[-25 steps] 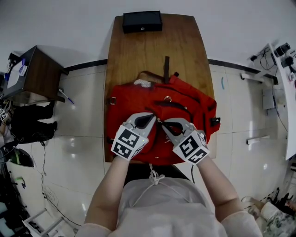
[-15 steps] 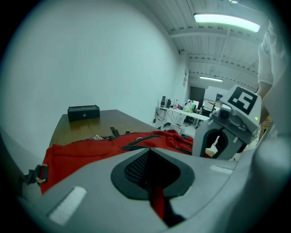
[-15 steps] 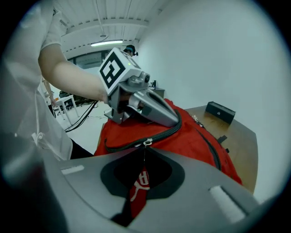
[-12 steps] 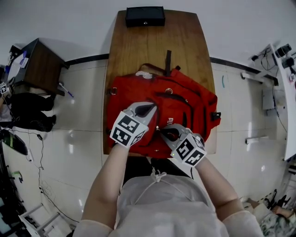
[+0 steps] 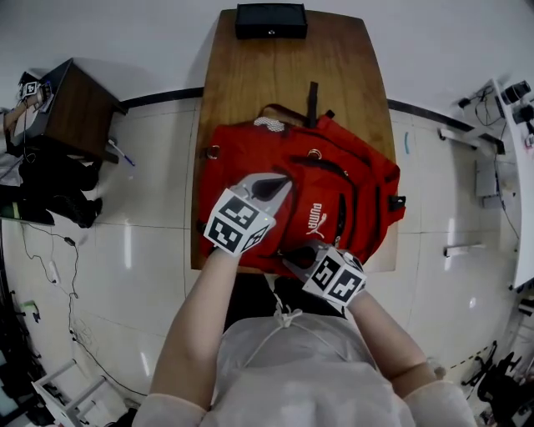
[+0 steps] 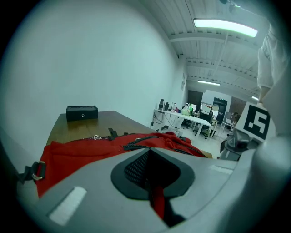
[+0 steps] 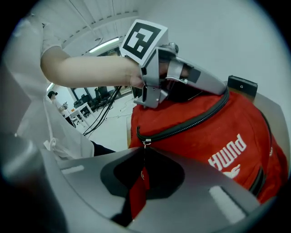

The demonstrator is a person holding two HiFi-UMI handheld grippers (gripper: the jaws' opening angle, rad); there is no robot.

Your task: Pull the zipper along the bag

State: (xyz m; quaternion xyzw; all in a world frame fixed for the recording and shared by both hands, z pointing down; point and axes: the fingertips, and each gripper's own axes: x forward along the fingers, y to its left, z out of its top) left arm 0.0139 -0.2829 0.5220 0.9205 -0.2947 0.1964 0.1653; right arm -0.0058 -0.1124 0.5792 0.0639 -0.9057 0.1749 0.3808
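Currently right gripper [image 7: 143, 175] clamps the zipper pull [image 7: 137, 193], left gripper [image 6: 152, 191] pinches the bag [image 5: 350, 192]; next, probably draw toward 6 o'clock.

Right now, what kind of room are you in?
Probably an office or lab workroom: long white desks with chairs stand in the back, tube lights hang overhead, and black cables run down to the tiled floor.

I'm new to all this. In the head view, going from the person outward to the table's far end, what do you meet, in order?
First the right gripper → left gripper → black strap at the top of the red backpack → bare wooden table → black box.
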